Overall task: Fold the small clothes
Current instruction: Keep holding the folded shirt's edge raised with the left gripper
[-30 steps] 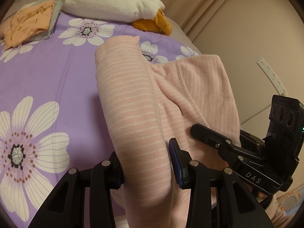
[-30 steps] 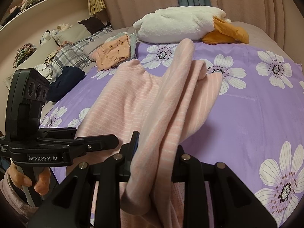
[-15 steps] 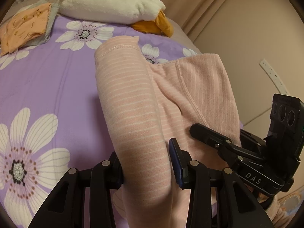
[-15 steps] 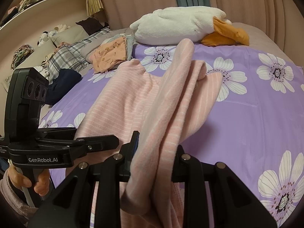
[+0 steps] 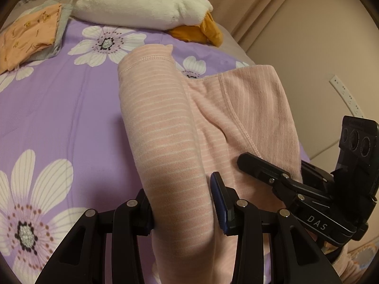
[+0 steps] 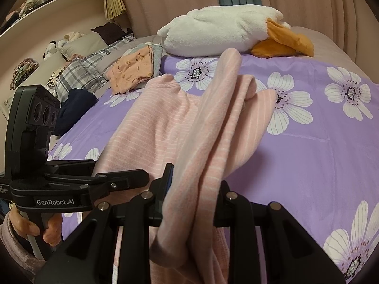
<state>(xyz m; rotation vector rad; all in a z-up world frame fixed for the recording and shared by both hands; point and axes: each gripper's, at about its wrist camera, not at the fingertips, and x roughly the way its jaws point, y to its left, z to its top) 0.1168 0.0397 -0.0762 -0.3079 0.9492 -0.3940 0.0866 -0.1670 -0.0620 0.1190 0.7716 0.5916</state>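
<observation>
A pink garment with thin white stripes (image 5: 163,127) lies over the purple flowered bedspread (image 5: 59,108). My left gripper (image 5: 182,201) is shut on one near edge of it, and a striped fold runs away from the fingers. My right gripper (image 6: 194,189) is shut on the other near edge, where the garment (image 6: 213,127) is bunched into a thick fold. Both hold the cloth lifted off the bed. The right gripper shows at the right of the left wrist view (image 5: 308,189). The left gripper shows at the left of the right wrist view (image 6: 78,184).
A white and orange plush duck (image 6: 227,33) lies at the head of the bed. A folded orange garment on grey cloth (image 6: 132,71) lies at far left beside plaid pillows (image 6: 78,73) and a dark garment (image 6: 73,106). A wall (image 5: 319,47) stands to the right.
Both grippers have moved slightly forward over the bed with the garment still in them. The hold and the fold look the same.
</observation>
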